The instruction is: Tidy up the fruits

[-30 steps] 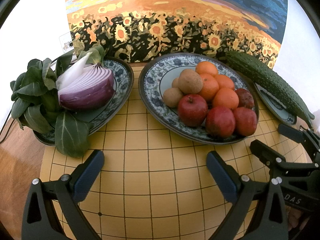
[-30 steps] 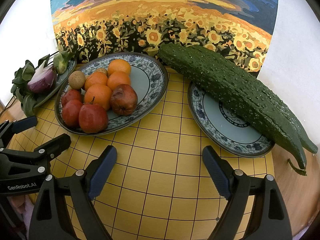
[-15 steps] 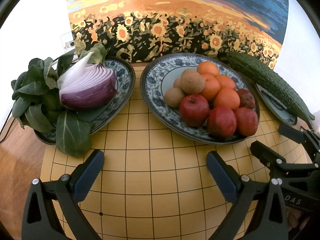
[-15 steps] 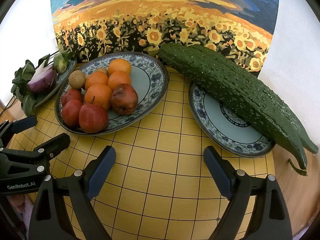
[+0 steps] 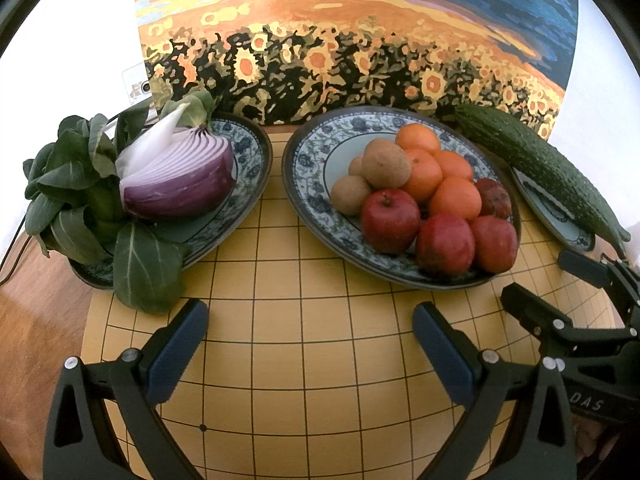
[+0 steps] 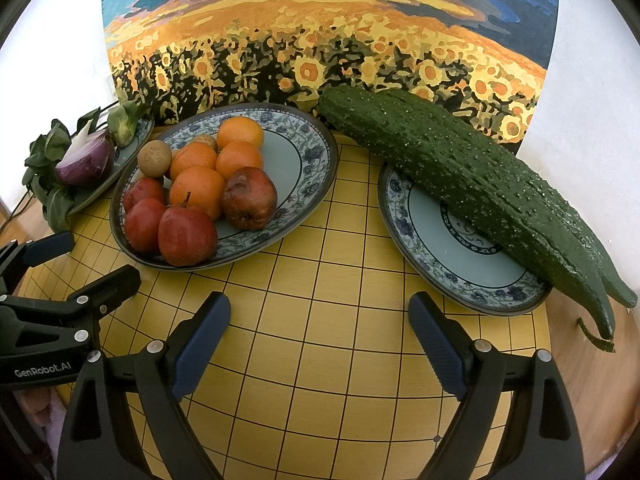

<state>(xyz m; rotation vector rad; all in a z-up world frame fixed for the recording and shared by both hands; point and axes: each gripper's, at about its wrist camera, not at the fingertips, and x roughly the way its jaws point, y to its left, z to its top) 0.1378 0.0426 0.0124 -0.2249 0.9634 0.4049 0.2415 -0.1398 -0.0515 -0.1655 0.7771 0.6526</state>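
Nearest, the left hand-held gripper (image 5: 310, 344) and the right hand-held gripper (image 6: 320, 336) hover with fingers spread and empty over a yellow grid board (image 5: 304, 360). The left one's body reads "GenRobot.AI" in the right wrist view; the right one's shows "DAS". Just beyond both, the middle plate (image 6: 308, 160) holds the fruit (image 5: 430, 196): apples, oranges and brown ones. A halved onion (image 5: 180, 180) and greens (image 5: 72, 184) fill the left plate (image 5: 252, 160); a cucumber (image 6: 460, 176) crosses the right plate (image 6: 440, 256). A sunflower painting (image 6: 320, 40) stands behind.
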